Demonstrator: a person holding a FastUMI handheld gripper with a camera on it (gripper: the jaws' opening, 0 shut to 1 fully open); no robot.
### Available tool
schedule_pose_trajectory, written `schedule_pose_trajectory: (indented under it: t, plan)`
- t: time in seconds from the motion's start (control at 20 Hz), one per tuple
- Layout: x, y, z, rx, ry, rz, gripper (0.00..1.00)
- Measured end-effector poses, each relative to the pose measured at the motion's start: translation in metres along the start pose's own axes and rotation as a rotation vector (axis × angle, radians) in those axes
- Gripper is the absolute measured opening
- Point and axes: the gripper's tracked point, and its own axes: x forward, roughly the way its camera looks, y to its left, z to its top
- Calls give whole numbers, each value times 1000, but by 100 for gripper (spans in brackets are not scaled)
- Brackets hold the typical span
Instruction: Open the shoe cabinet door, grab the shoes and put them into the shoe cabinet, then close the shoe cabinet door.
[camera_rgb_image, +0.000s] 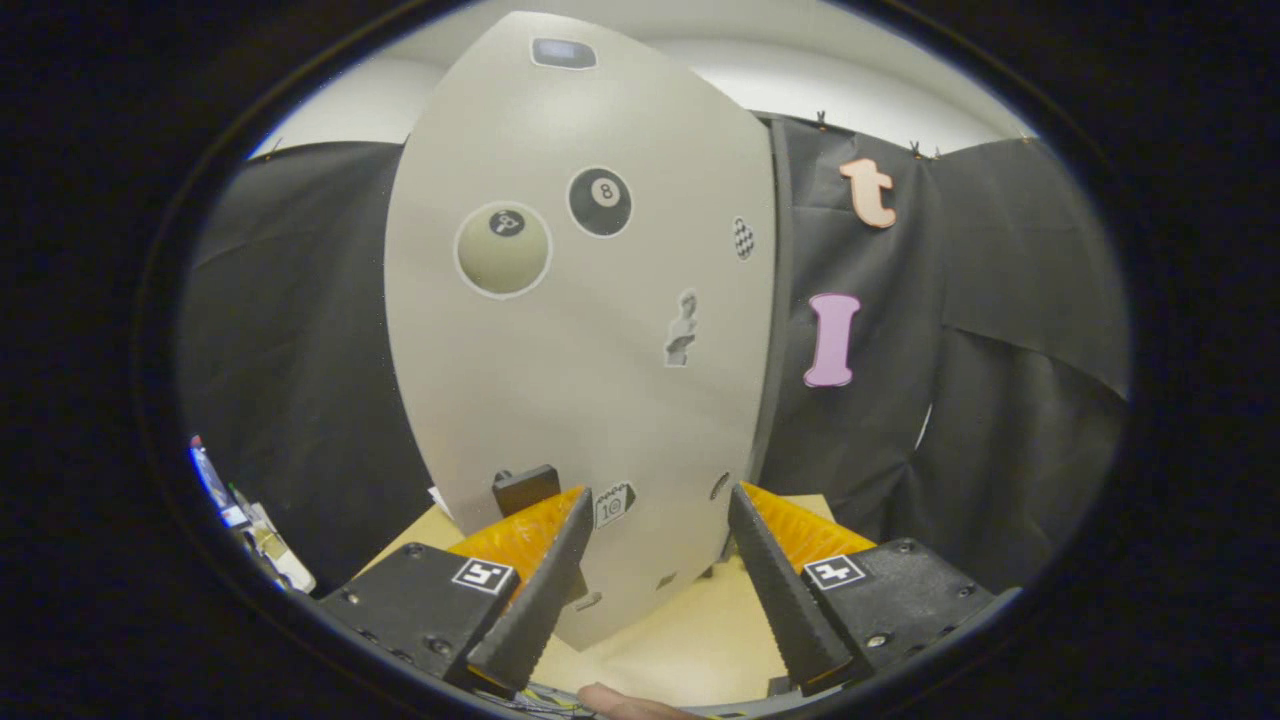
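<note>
Right in front of the gripper (660, 500) stands the shoe cabinet door (580, 350). It is tall, flat and pale grey, and it stands on a light wooden table (690, 640). Stickers dot the door: a black ball sticker (600, 201) with a number near the top, a bigger cream ball sticker (503, 250) just beside it, and a small grey figure sticker (681, 328) lower down. A little dark handle (525, 487) sticks out low on the door, just ahead of the left finger.

Both fingers are spread apart and hold nothing. The bottom part of the door shows in the gap between them, but the fingers do not seem to touch it.

Behind the door hangs black cloth (1000, 350). A dark edge of the cabinet (778, 300) peeks out along the door's right side, and the rest of it is hidden, so I cannot tell what is inside. The small stickers low on the door are too tiny to make out. Some small colourful things (240, 520) sit far off to the left, cut off and blurry.
</note>
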Motion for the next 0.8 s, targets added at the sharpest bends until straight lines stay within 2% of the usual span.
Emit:
schedule_pose_trajectory:
  t: [0.35,0.5,0.8]
  plan:
    - [58,72,2,-44,37,6,92]
    - [76,83,10,-51,23,-21,91]
    - [79,88,1,-6,48,7,92]
